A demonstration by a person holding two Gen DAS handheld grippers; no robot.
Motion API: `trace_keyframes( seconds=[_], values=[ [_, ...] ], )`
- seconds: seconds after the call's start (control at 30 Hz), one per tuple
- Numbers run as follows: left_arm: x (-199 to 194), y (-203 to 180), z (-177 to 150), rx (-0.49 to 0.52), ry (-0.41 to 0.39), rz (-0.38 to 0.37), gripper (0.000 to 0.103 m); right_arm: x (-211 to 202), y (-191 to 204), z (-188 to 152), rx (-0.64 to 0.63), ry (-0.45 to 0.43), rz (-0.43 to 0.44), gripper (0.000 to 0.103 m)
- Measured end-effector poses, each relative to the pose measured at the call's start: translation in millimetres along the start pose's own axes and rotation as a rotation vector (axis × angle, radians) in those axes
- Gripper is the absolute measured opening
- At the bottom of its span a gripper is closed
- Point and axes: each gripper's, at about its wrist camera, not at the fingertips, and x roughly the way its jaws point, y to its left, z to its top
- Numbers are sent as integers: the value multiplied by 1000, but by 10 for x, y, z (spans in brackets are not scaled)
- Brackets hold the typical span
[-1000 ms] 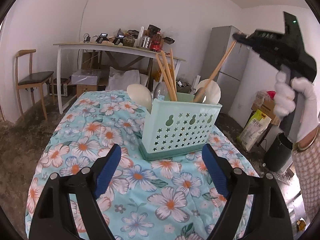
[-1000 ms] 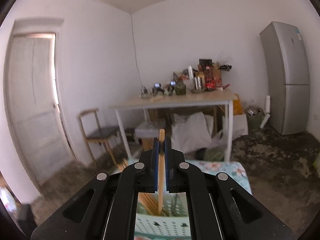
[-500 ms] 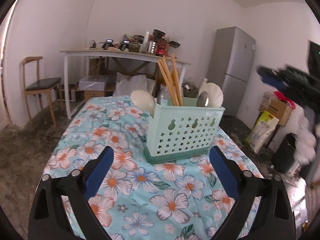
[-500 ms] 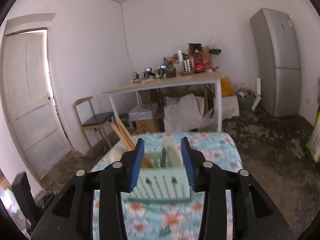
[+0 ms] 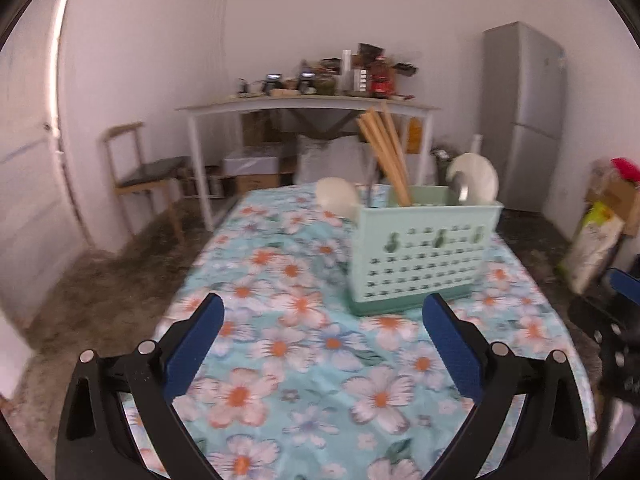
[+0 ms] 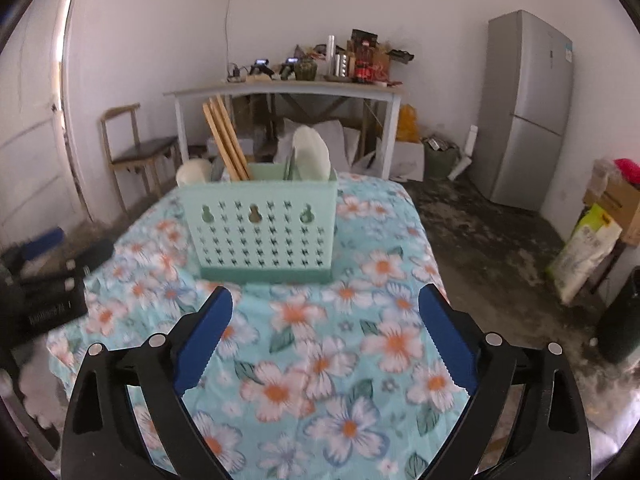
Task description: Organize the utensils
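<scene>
A mint-green perforated utensil holder (image 5: 424, 252) (image 6: 260, 232) stands on the floral tablecloth (image 5: 304, 356) (image 6: 360, 344). Wooden chopsticks (image 5: 384, 156) (image 6: 226, 138) lean out of it, beside white spoons (image 5: 474, 176) (image 6: 312, 156) and a pale ladle (image 5: 336, 196) (image 6: 194, 172). My left gripper (image 5: 320, 312) is open in front of the holder, nothing between its blue pads. My right gripper (image 6: 324, 308) hangs just short of the holder; its jaws are opening, wide apart and empty. The right gripper also shows at the left view's right edge (image 5: 618, 320).
Behind the table a white workbench (image 6: 288, 90) carries bottles and clutter. A wooden chair (image 6: 136, 148) stands by the door at left, a grey fridge (image 6: 524, 108) at right. Bags and boxes (image 6: 596, 240) sit on the floor at the right.
My right gripper let go of a chopstick into the holder, opened wide and came down toward the table. My left gripper widened a little and tilted up.
</scene>
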Motion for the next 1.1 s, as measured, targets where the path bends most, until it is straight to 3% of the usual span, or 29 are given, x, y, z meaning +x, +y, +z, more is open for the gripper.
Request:
trace_keyframes(
  seconds=[0.2,0.4,0.63,1.1],
  values=[
    [-29,64,40,-42,29,99,97,-32,-94,-62,56,5,-26,91],
    [-44,93,34,-58,48,150,97,-120,-158,-57,90,-23,-42,91],
    [-3,72,21,-48,59,178,97,-135,-210,-23,95,-37,-91,91],
    [84,103,5,-49,76,187,97,-78,-208,-2,99,-27,-97,91]
  ],
)
